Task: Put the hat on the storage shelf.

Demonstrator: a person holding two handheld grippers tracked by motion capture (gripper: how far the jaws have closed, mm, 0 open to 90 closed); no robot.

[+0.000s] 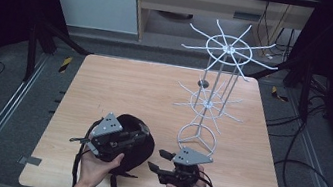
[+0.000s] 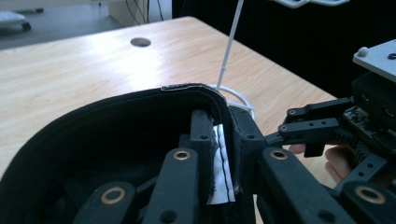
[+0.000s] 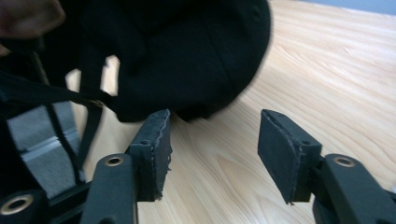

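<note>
From above, a black hat (image 1: 134,141) lies at the near edge of the table (image 1: 120,86), left of a white wire rack (image 1: 212,93). The left gripper (image 2: 223,154) pinches the hat's rim. The right gripper (image 3: 212,154) has its jaws wide apart just beside the hat, holding nothing

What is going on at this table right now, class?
A person holds a gripper in each hand. The left gripper is shut on the rim of a black fabric cap lying on the wooden table. The right gripper is open beside the cap. A white wire rack stands behind.
</note>
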